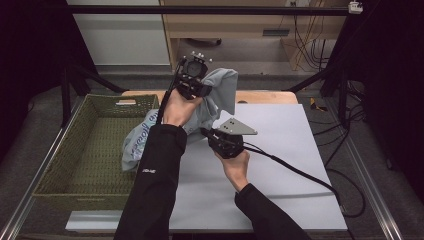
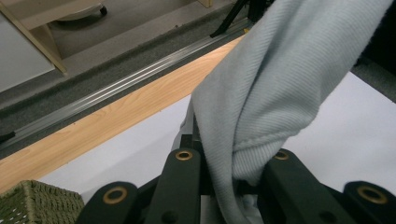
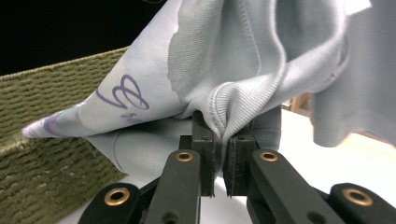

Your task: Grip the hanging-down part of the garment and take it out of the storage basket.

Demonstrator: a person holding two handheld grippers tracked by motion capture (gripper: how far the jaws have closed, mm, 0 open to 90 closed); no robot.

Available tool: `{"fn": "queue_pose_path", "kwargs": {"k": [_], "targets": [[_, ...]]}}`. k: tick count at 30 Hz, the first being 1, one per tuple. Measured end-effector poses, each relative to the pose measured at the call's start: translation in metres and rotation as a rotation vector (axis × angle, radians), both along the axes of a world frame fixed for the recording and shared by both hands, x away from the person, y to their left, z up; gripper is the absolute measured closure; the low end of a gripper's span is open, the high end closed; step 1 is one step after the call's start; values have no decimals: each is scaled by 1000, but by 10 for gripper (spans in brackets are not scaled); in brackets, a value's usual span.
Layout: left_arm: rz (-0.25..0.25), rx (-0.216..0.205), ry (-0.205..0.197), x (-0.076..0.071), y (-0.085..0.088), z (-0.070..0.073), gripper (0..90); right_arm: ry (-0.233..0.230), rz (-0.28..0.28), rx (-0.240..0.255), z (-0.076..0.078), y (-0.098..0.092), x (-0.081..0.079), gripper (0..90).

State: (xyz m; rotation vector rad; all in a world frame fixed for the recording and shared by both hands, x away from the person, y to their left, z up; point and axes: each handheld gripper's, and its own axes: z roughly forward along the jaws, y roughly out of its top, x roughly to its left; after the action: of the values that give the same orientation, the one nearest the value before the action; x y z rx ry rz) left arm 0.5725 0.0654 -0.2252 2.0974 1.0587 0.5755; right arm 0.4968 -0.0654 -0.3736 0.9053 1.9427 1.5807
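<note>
Two claws clenched on one pale-blue garment (image 1: 212, 97): left claw (image 1: 196, 86) at 12 o'clock pinching its upper hem, right claw (image 1: 209, 134) at 6 o'clock pinching its lower ribbed edge, long axis running between them beside the basket (image 1: 75, 150).

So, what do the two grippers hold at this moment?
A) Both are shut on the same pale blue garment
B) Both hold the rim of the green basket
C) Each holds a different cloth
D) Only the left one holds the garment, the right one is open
A: the left gripper and the right gripper each have their jaws pinched on a ribbed edge of the pale blue garment, lifted beside the basket.
</note>
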Motion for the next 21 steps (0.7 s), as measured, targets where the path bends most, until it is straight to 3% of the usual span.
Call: {"fn": "queue_pose_path", "kwargs": {"k": [5, 15, 21], "targets": [[0, 1, -11, -2, -1, 2, 805, -33, -16, -16, 6, -15, -5, 854], [-16, 5, -10, -4, -9, 2, 805, -108, -93, -27, 28, -64, -19, 854], [-31, 5, -5, -7, -12, 2, 806, -120, -145, -30, 37, -79, -23, 855]]}}
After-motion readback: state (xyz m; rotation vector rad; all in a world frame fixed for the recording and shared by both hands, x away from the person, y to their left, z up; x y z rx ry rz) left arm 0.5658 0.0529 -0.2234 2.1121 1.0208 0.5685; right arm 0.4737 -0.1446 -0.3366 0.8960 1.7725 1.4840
